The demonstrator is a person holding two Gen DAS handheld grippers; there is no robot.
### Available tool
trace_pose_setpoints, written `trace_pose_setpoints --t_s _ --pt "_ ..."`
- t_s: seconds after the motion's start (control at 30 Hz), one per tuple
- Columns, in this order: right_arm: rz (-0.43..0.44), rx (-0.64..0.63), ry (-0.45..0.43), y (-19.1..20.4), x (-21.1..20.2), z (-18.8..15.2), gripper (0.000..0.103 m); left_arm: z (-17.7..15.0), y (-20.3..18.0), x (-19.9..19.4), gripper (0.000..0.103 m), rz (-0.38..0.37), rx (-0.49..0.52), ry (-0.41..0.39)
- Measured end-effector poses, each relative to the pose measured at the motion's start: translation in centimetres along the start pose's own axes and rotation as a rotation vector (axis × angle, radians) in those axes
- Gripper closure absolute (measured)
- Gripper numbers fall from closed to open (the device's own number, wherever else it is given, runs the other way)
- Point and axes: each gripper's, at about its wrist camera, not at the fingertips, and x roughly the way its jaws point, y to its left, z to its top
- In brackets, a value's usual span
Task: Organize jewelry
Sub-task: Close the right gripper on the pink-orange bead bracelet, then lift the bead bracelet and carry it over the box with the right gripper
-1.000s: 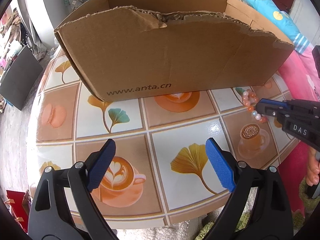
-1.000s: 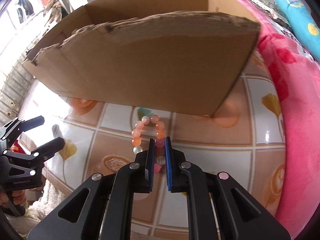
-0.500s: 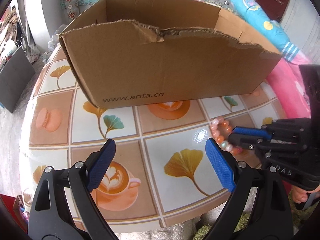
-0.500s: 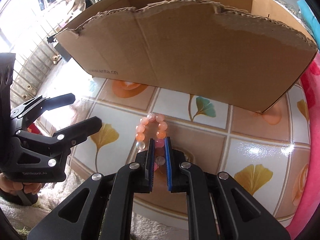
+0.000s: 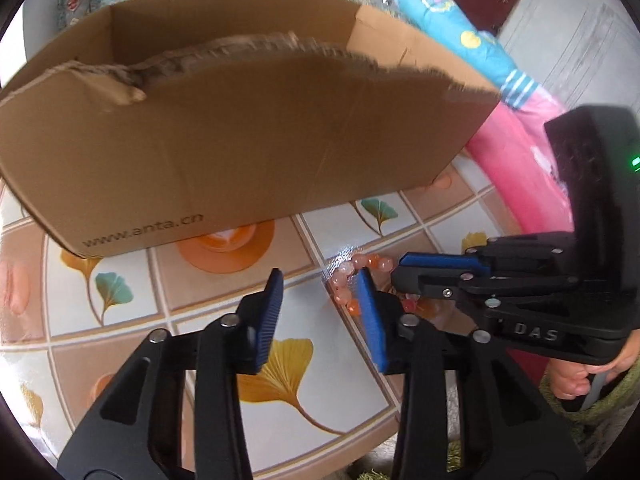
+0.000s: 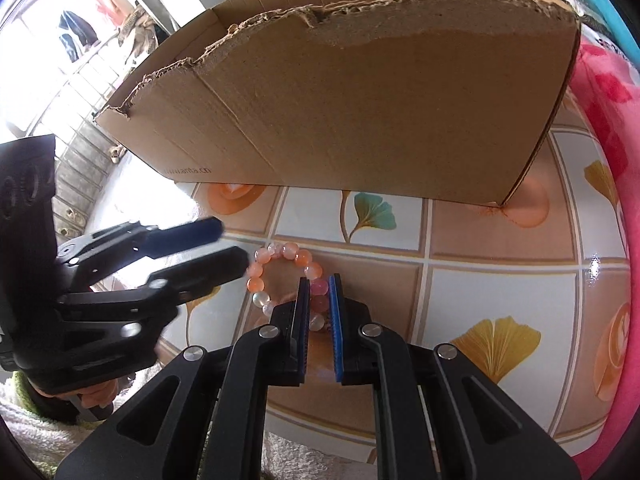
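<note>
A bracelet [image 6: 280,254] of orange, pink and clear beads hangs at the tip of my right gripper [image 6: 319,285], just over the patterned table [image 6: 500,292]. That gripper is shut on its pink beads. In the left wrist view the bracelet [image 5: 346,276] sits at the tip of my left gripper's right finger, with the right gripper [image 5: 404,266] beyond it. My left gripper [image 5: 320,280] is closing; its pads press on nothing. From the right wrist view, the left gripper [image 6: 230,246] reaches the bracelet's left side. A torn cardboard box [image 5: 240,140] stands behind.
The box [image 6: 360,100] fills the far half of the table [image 5: 340,380]. A pink blanket [image 5: 520,152] and a blue pillow [image 5: 452,32] lie to the right. The table's near edge runs just below both grippers. A hand [image 5: 568,376] holds the right gripper's handle.
My left gripper's jaws have narrowed from wide open, and it has swung right up to the bracelet. The right gripper has carried the bracelet leftward along the box's front.
</note>
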Motion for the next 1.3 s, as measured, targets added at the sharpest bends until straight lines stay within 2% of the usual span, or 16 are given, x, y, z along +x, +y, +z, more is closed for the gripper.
trace_pose_setpoints --t_s 0.13,0.2,0.23,0.27,0.37,0.5,0.63,0.8,0.87,1.0,1.07,1.17,1.3 --pt "0.02 0.006 -0.007 0.0 0.3 0.1 0.093 -0.2 -1.2 0.8 0.071 0.059 0.083 -0.01" --pt "0.032 0.013 -0.011 -0.2 0.5 0.1 0.093 -0.3 -1.9 1.1 0.079 0.095 0.108 -0.015" --pt "0.033 0.015 -0.013 -0.2 0.4 0.1 0.093 -0.3 -2.2 1.3 0.091 0.093 0.111 -0.015" --pt "0.035 0.015 -0.014 -0.2 0.4 0.1 0.093 -0.2 -2.3 1.5 0.094 0.079 0.109 -0.014" --pt "0.043 0.004 -0.037 -0.1 -0.6 0.2 0.093 -0.2 -3.1 1.1 0.095 0.102 0.13 -0.03" --pt "0.036 -0.032 -0.075 0.3 -3.6 0.6 0.093 0.6 -3.9 -1.7 0.095 0.045 0.124 -0.095" --pt "0.035 -0.093 -0.17 2.1 -7.8 2.0 0.093 2.3 -4.4 -6.2 0.095 -0.003 0.138 -0.196" --pt "0.081 -0.158 -0.305 4.1 -12.8 5.2 0.093 5.9 -4.9 -11.4 0.095 -0.071 0.162 -0.319" --pt "0.107 -0.173 -0.329 4.5 -13.3 7.3 0.093 7.5 -4.8 -12.2 0.095 -0.089 0.165 -0.343" --pt "0.16 -0.18 -0.272 3.7 -12.0 11.8 0.093 10.9 -2.8 -11.8 0.095 -0.123 0.133 -0.32" --pt "0.189 -0.189 -0.187 3.2 -9.8 14.1 0.093 12.1 -1.5 -10.6 0.095 -0.136 0.104 -0.299" --pt "0.205 -0.183 -0.081 2.6 -6.2 16.1 0.093 13.3 1.4 -7.2 0.095 -0.189 -0.011 -0.178" --pt "0.214 -0.163 0.058 2.3 -1.8 17.5 0.093 13.3 3.5 -3.4 0.095 -0.164 -0.091 -0.053"
